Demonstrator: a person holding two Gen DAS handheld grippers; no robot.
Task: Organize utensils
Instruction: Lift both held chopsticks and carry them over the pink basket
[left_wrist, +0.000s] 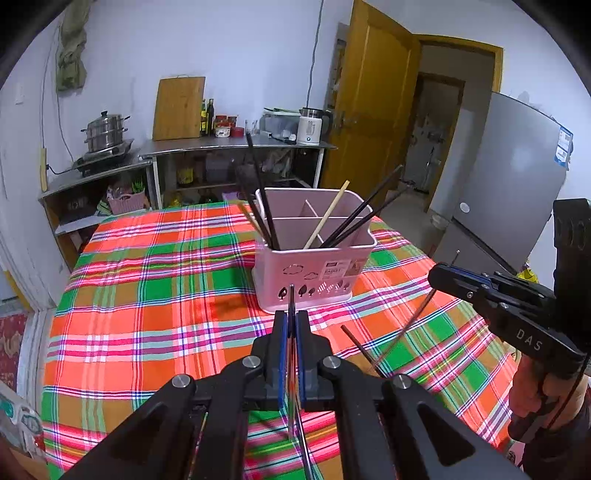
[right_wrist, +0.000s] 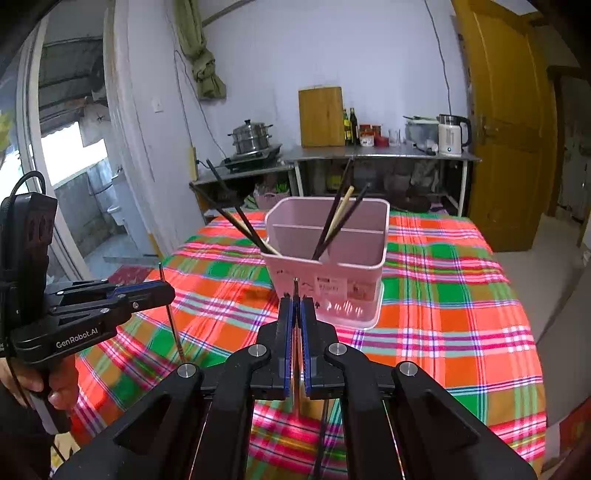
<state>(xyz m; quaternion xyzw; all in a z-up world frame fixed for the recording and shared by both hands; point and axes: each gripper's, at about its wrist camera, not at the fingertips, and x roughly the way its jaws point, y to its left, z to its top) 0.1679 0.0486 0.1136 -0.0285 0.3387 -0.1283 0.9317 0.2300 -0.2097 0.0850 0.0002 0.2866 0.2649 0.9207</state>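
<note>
Left wrist: both hand-held grippers (left_wrist: 291, 325) (right_wrist: 296, 314) clench chopsticks (left_wrist: 291, 299) short of pink holder (left_wrist: 314, 273)

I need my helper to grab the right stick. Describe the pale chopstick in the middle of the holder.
On the plaid table stands a pink holder. Among the chopsticks in its front section, one leans back to the right between two groups of dark sticks. It is light wood; those beside it are black.

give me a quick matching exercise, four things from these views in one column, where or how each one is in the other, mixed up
1. pink caddy
2. left gripper
3. cutting board
4. kettle

a. leans upright on the wall
b. stands on the checked tablecloth, holds chopsticks
c. shut on a thin metal chopstick
d. white, on the steel counter by the door

Pairs: 1-b, 2-c, 3-a, 4-d
</note>
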